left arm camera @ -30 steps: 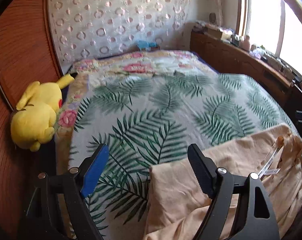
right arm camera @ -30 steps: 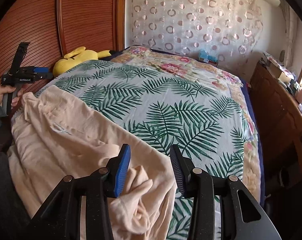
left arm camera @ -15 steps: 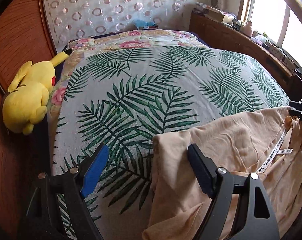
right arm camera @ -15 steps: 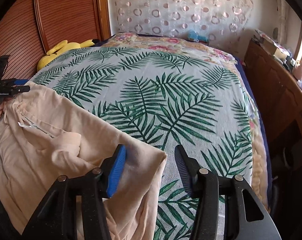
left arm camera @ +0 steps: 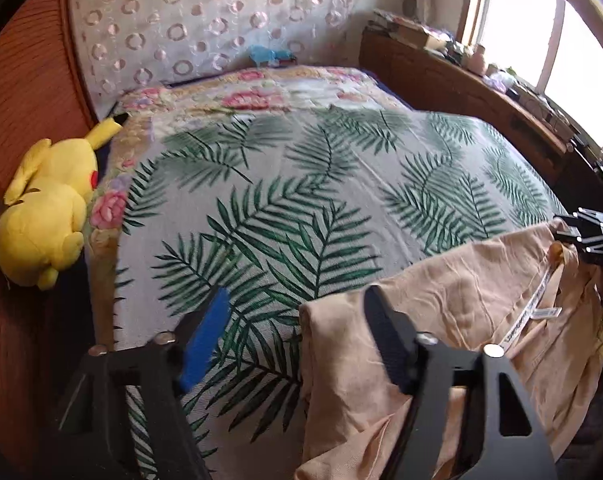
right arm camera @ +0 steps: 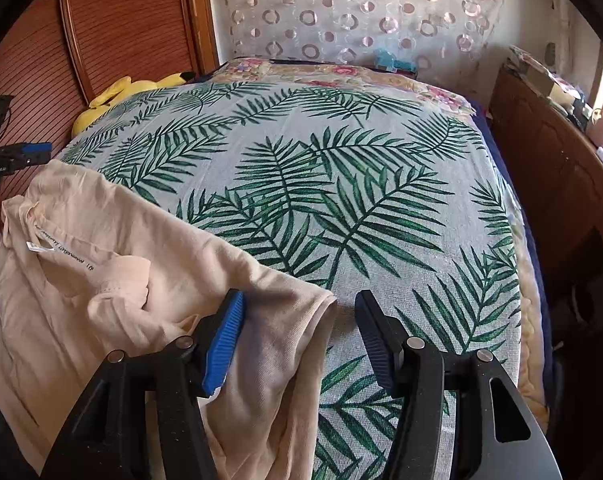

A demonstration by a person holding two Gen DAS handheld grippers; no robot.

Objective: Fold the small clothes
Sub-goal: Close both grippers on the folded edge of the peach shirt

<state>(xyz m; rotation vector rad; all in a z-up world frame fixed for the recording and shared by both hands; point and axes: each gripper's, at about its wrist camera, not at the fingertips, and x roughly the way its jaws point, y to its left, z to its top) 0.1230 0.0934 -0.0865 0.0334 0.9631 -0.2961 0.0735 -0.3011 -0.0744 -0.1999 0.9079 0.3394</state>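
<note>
A peach-coloured garment [left arm camera: 453, 320] with a white label lies at the near edge of the bed, partly hanging off it. It also shows in the right wrist view [right arm camera: 113, 276]. My left gripper [left arm camera: 297, 332] is open, its jaws wide apart around the garment's left corner. My right gripper [right arm camera: 299, 336] is open, its jaws wide apart around the garment's right corner. Neither grips the cloth. The other gripper shows far off in each view: the right one [left arm camera: 585, 232] and the left one [right arm camera: 17, 156].
The bed has a palm-leaf cover [left arm camera: 309, 200] and a floral quilt [left arm camera: 253, 96] at the head. A yellow plush toy [left arm camera: 45, 208] lies at the left against a wooden panel [right arm camera: 113, 36]. A wooden cabinet [left arm camera: 461, 88] with clutter runs along the right under a window.
Both grippers have moved forward to the garment's corners and stayed open. The garment's top edge has shifted further onto the bed.
</note>
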